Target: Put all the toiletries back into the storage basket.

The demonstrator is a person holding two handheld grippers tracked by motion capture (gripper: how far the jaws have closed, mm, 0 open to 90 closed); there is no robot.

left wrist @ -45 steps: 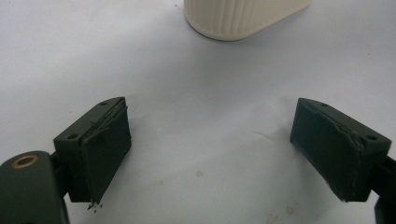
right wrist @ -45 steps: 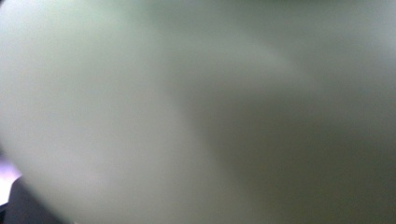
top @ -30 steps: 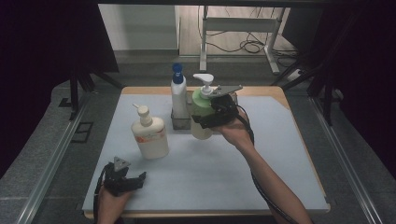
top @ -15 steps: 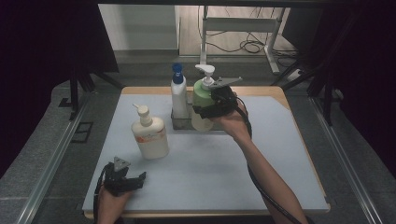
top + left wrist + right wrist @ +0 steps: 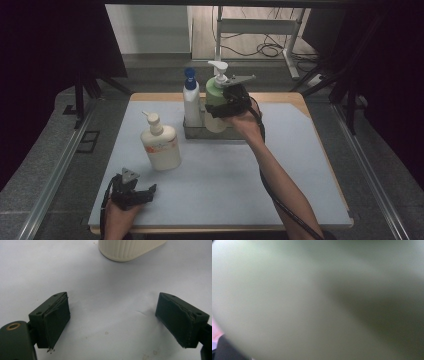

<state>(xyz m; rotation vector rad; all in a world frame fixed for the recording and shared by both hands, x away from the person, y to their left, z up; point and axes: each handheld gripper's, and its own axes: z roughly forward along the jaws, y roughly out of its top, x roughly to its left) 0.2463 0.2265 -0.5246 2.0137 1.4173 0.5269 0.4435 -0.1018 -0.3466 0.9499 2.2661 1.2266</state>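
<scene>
Pale blue mat [image 5: 220,180] covering wooden table, dark surrounds beyond edges. Your right gripper [image 5: 226,102] clamping smooth green pump bottle [image 5: 214,95], holding it upright in metal tray [image 5: 197,133], just beside white bottle with blue cap [image 5: 190,102]. Right gripper view blurring into close pale-green wall [image 5: 287,302]. Your left gripper [image 5: 142,192] resting on mat near front edge, jaws gaping wide, holding nothing. Left gripper view showing worn rubber pads [image 5: 56,322] and ribbed cream pump bottle [image 5: 127,250] ahead; open mat lying between.

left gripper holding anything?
No, in the left gripper view the left gripper has its jaws wide apart over bare table, nothing between them.
</scene>
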